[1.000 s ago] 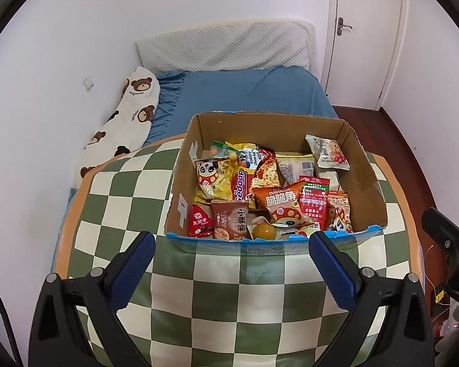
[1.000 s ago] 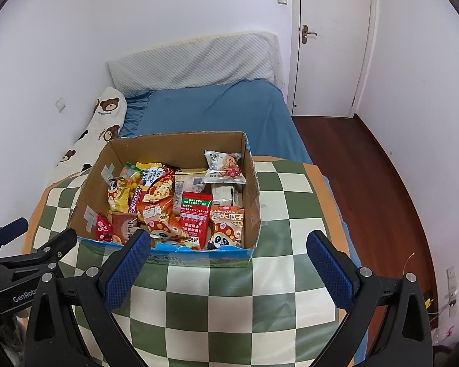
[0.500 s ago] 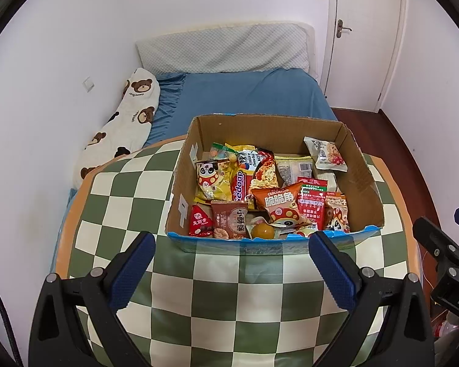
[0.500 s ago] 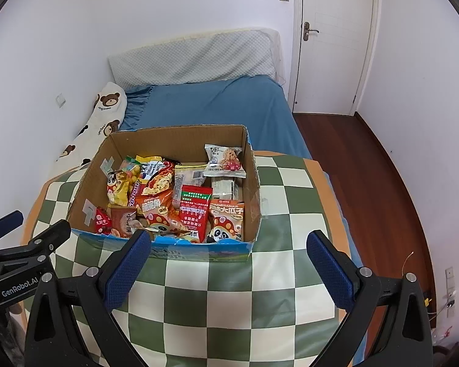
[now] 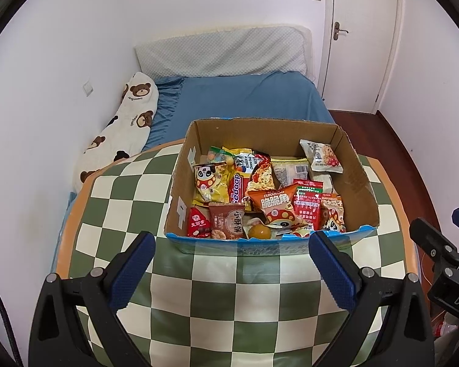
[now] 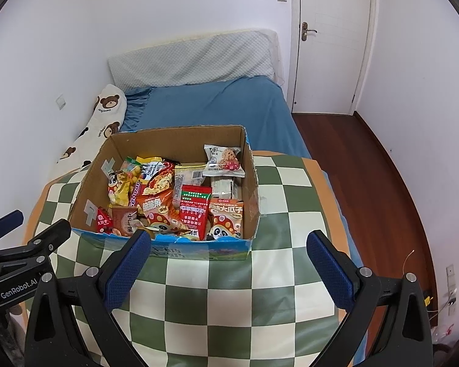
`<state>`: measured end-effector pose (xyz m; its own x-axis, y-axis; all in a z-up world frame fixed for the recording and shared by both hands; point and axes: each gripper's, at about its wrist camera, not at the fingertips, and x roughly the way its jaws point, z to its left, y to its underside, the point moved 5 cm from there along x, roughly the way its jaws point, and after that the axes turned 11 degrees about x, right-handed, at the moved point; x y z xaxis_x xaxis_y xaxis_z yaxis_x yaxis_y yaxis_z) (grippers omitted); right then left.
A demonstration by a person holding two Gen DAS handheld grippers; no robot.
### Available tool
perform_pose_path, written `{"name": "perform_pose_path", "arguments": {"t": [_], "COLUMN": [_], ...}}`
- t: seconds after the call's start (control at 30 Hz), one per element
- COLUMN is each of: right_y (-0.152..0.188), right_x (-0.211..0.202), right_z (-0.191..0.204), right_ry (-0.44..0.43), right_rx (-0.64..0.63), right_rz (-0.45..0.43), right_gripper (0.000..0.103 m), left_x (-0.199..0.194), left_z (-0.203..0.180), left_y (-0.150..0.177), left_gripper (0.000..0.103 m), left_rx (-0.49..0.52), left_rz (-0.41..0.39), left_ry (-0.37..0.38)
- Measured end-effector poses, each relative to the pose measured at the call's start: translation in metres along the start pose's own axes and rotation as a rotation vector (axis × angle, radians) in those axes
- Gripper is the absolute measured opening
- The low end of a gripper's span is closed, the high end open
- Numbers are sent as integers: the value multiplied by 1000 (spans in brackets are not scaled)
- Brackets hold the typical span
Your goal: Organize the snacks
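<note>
A cardboard box (image 5: 359,180) (image 6: 252,195) stands on the green and cream checked table (image 5: 229,299) (image 6: 229,305). It is full of snack packets: an orange packet (image 5: 272,205) (image 6: 153,208), a red packet (image 5: 307,205) (image 6: 194,211), a yellow panda packet (image 5: 208,182) and a cookie packet (image 5: 322,160) (image 6: 225,162) leaning on the right wall. My left gripper (image 5: 231,266) is open and empty, above the table just in front of the box. My right gripper (image 6: 228,264) is open and empty, in front of the box's right half.
A bed with a blue sheet (image 5: 244,101) (image 6: 217,107), a grey pillow and a bear-print bolster (image 5: 122,134) lies behind the table. A white door (image 6: 330,39) and wooden floor (image 6: 367,168) are at the right. The table's orange edge (image 6: 336,202) runs near the box.
Both grippers have drawn back slightly from the box and stayed open. The box and snacks have not moved.
</note>
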<state>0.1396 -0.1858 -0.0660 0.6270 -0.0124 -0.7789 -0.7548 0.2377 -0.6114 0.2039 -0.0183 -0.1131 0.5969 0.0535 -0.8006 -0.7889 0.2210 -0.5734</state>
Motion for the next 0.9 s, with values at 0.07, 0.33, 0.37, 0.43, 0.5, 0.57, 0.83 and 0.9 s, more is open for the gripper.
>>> {"name": "perform_pose_path", "arguments": {"t": [0.07,0.33,0.37,0.43,0.5,0.57,0.83,0.9], "right_y": [0,1,1,2,2,2,1,2], "right_x": [0,1,1,0,-1,-3,-7,-6], "right_z": [-1,-2,-2,-2,-2,-1,-1,0], "right_ry": [-1,-2,-1,-3,-3,-4,-12,-11], "right_rx": [2,9,7,7,5,3,-2,-6], "right_rz": [3,11,10,7,7,2,-8,-5], "right_gripper": [103,103,103,103,103,103,103,103], "left_x": [-2,-4,-5,-6,-6,-8,-10,-10], "left_z": [0,-2,-2,-2,-2,-3,-3,-3], "left_y": [0,-1,-1,-1,-1,-2,-2,-1], "left_gripper": [103,103,103,103,103,103,103,103], "left_rx": [0,5,6,6,8,11,15,16], "left_rz": [-7,-12,-12,-14,-17,-20,-22,-21], "left_ry": [-1,-4,-4,-3,-6,-5,-7,-7]}}
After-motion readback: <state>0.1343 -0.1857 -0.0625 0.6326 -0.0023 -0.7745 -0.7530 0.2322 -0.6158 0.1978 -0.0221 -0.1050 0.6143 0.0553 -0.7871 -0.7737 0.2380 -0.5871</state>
